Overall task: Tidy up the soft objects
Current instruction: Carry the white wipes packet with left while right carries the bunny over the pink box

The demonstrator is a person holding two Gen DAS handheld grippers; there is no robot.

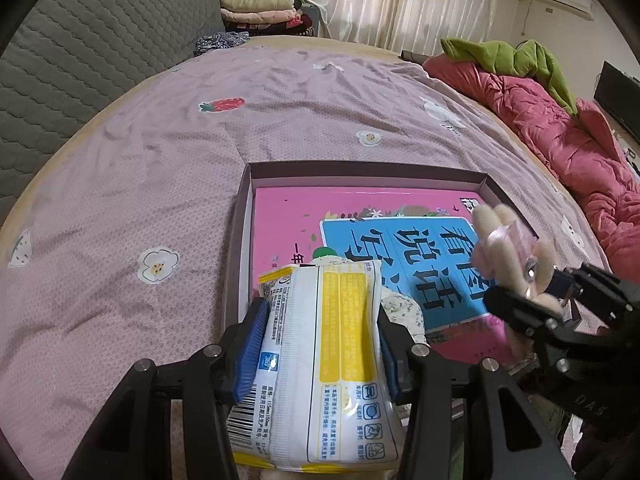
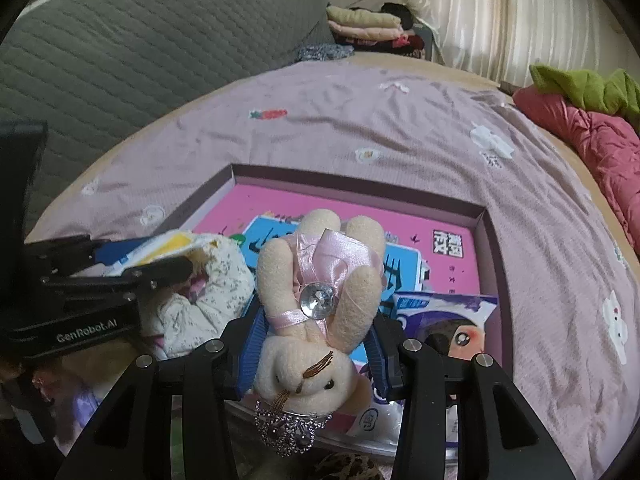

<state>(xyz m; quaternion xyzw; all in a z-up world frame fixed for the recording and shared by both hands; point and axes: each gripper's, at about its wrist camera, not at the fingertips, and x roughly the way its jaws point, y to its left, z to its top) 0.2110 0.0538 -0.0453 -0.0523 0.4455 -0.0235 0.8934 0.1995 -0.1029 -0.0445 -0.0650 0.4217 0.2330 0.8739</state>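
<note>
My left gripper [image 1: 318, 340] is shut on a white and yellow tissue pack [image 1: 320, 360], held over the near left corner of a shallow box [image 1: 360, 170]. The box holds a pink and blue book [image 1: 352, 216]. My right gripper [image 2: 316, 344] is shut on a beige plush bunny [image 2: 316, 292] in a pink ribbon dress with a gem, head toward the camera. In the left wrist view the bunny [image 1: 512, 248] hangs over the box's right part. A floral cloth item [image 2: 208, 296] lies in the box beneath the left gripper [image 2: 140, 264].
A purple packet with a cartoon face [image 2: 452, 320] lies in the box's near right corner. The box rests on a pink patterned bedsheet [image 1: 200, 180]. A red quilt [image 1: 560, 132] with a green cloth lies at the right, a grey headboard [image 1: 80, 60] at the left, folded clothes [image 1: 260, 12] behind.
</note>
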